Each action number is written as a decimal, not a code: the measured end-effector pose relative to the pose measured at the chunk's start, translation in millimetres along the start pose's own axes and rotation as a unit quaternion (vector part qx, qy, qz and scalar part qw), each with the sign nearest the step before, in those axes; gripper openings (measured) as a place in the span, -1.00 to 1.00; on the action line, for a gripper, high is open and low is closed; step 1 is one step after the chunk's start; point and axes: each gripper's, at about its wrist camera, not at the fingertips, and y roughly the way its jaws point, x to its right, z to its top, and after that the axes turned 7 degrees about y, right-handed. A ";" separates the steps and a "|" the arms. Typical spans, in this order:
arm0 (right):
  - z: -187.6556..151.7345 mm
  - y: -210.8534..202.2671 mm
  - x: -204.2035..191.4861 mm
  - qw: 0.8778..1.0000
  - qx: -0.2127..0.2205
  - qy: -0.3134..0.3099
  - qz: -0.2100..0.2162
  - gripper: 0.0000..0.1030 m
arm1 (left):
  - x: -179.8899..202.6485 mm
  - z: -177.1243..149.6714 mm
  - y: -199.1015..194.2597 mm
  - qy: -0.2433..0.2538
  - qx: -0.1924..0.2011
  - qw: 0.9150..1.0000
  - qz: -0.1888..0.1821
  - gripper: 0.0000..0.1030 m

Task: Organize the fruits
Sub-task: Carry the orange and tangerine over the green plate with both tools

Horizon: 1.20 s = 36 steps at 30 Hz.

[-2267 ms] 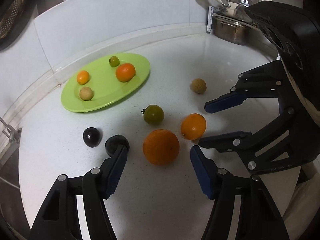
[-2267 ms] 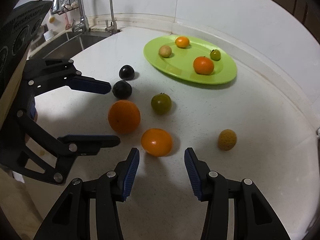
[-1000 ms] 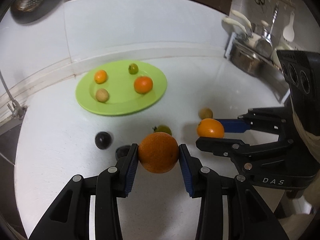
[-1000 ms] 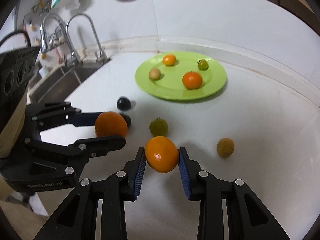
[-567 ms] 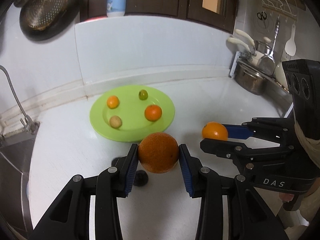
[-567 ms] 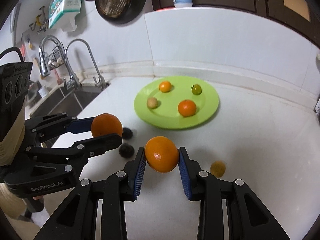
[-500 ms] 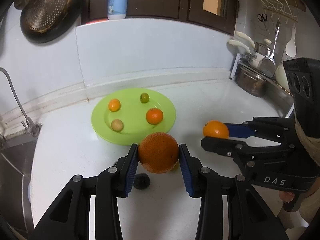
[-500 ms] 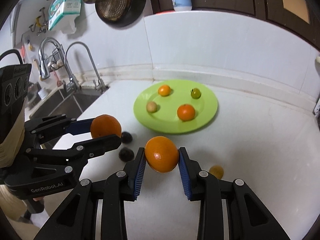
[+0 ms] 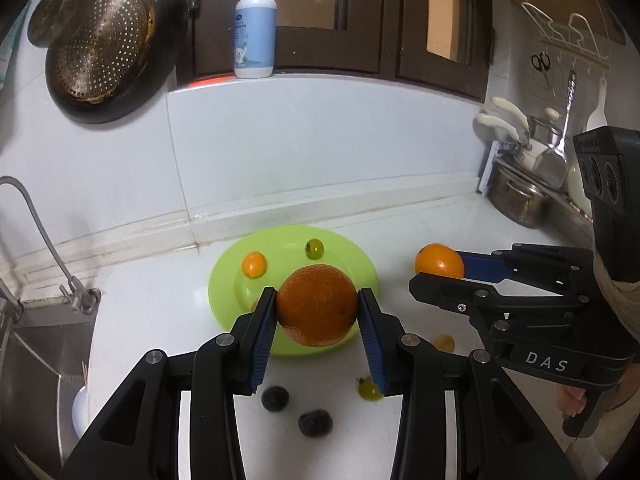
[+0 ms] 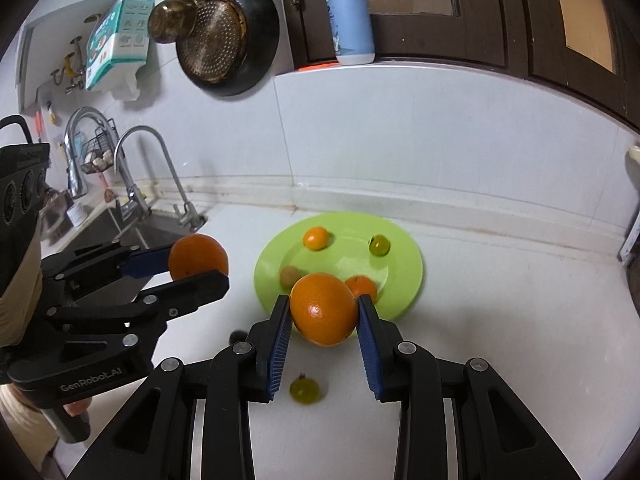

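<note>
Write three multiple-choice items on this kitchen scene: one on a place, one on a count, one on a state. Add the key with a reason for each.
1. Where does the blue-and-white pump bottle stand?
A. on the ledge above the white backsplash
B. in the sink
C. on the green plate

2. How many fruits lie on the green plate in the right wrist view?
A. one
B. four
C. seven

3. What is the state of the left gripper?
A. open and empty
B. shut on a dark plum
C. shut on the large orange

Key: 1 A, the bottle stands on the ledge before the dark cabinet doors. 2 B, two orange fruits, a green one and a tan one show there. 3 C, both blue pads press on the orange's sides, above the counter.
</note>
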 end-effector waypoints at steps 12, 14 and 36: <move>41.1 30.2 11.2 1.000 -0.002 0.004 -0.010 -0.35 | -20.4 32.8 34.8 -0.007 -0.012 1.000 -0.006 -0.23; 45.5 38.0 14.7 1.000 -0.008 0.006 -0.013 -0.35 | -23.0 36.9 44.0 -0.005 -0.017 1.000 -0.002 -0.23; 69.3 138.5 42.8 0.994 -0.103 0.008 -0.032 -0.35 | -59.3 42.1 150.4 -0.033 -0.101 0.994 -0.014 -0.23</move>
